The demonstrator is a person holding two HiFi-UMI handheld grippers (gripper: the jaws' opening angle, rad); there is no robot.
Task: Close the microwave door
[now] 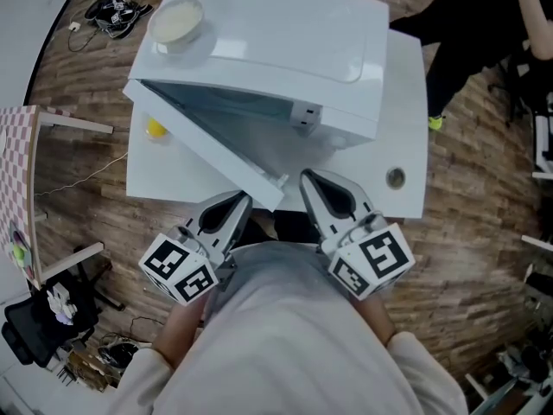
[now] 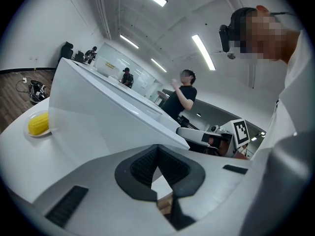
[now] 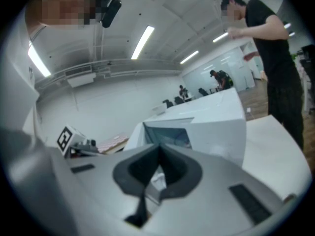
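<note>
The white microwave (image 1: 285, 50) stands on a white table (image 1: 406, 128). Its door (image 1: 212, 150) hangs open, swung out toward me with the free edge near the table's front. My left gripper (image 1: 242, 201) is shut and empty, just below that door edge. My right gripper (image 1: 308, 180) is also shut and empty, a little right of the door's tip. In the left gripper view the door (image 2: 108, 122) fills the middle beyond the left gripper (image 2: 157, 149). The right gripper view looks past the right gripper (image 3: 159, 149) at the microwave (image 3: 211, 127) and its open cavity.
A round bowl (image 1: 177, 20) sits on top of the microwave. A yellow corn cob (image 1: 155, 129) lies on the table left of the door. A person in black (image 1: 467, 33) stands at the far right. Cables (image 1: 112, 11) lie on the wooden floor.
</note>
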